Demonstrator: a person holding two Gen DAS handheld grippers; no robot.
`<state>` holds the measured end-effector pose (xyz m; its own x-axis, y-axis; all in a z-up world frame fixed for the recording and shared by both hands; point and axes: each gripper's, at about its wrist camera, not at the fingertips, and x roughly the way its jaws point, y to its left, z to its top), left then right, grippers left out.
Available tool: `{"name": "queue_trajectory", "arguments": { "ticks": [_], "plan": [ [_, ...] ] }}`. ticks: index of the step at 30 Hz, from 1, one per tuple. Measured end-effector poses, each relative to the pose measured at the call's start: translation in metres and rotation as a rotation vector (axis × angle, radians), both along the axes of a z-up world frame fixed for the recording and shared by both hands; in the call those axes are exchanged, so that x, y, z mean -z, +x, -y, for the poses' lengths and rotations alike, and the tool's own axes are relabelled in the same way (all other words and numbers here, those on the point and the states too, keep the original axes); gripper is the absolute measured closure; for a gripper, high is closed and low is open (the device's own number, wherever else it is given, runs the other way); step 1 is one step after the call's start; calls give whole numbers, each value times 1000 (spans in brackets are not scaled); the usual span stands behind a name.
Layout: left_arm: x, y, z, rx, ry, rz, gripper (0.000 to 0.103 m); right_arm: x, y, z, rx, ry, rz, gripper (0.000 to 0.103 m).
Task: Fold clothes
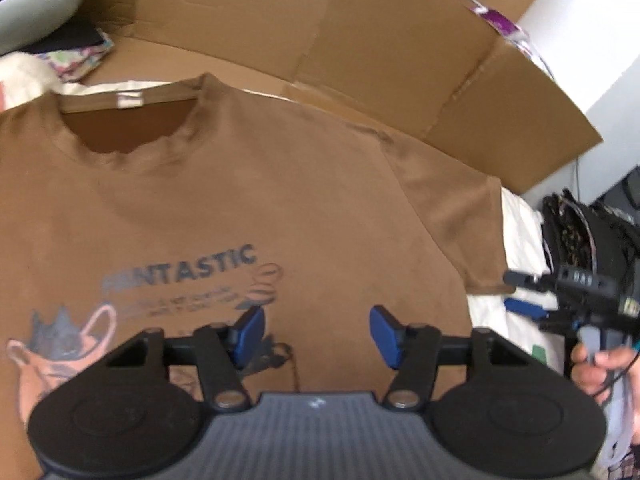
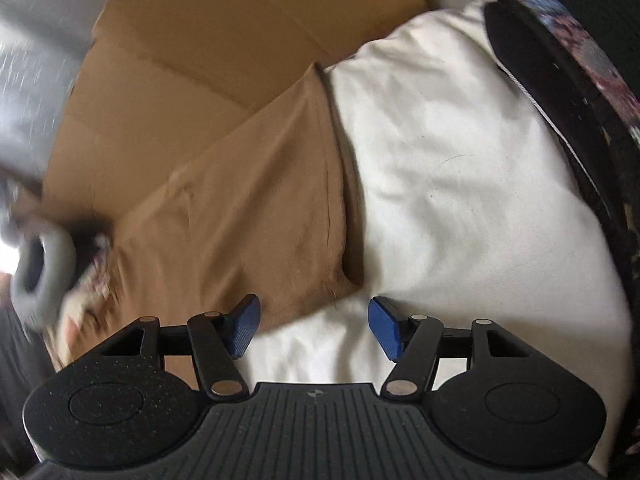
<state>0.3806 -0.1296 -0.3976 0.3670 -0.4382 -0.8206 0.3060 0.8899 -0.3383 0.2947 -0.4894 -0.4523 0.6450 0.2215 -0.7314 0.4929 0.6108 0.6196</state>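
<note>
Two hand-held grippers hover low over a brown T-shirt (image 1: 248,200) spread face up on a bed, collar away from the person and printed chest nearest. The left gripper (image 1: 316,334) hangs above the shirt's middle, just under the printed lettering, its blue pads (image 1: 250,330) parted with only flat cloth beneath them and nothing pinched. The right gripper (image 2: 314,326) sits at the shirt's right side, jaws likewise apart and empty; one pad lies over brown fabric, the other over the white bedding (image 2: 460,184), with the sleeve (image 2: 280,184) just ahead of it. Beyond the shirt lies flattened cardboard (image 1: 400,60), then a heap of other clothes (image 1: 72,56) at the far left.

The risks look plain enough. Closing here, the left jaws would probably gather a ridge of mid-chest fabric rather than an edge, skewing any fold. The right jaws straddle shirt and sheet, so a pinch could take the bedding along and drag the whole garment. The soft mattress may also let a pad sink and grab both layers.
</note>
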Motion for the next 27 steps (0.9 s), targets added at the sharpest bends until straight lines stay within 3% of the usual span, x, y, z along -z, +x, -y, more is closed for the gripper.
{"name": "queue_trajectory", "arguments": {
  "ticks": [2, 4, 14, 27],
  "plan": [
    [4, 1, 11, 44, -7, -9, 64, 1, 3, 2, 2, -2, -9, 73],
    [7, 3, 22, 75, -10, -11, 71, 3, 5, 4, 1, -7, -20, 99],
    [17, 6, 80, 191, -36, -3, 86, -25, 14, 16, 7, -83, 63, 100],
    [40, 17, 132, 247, -63, -19, 89, -51, 27, 18, -30, -154, 133, 100]
  ]
}}
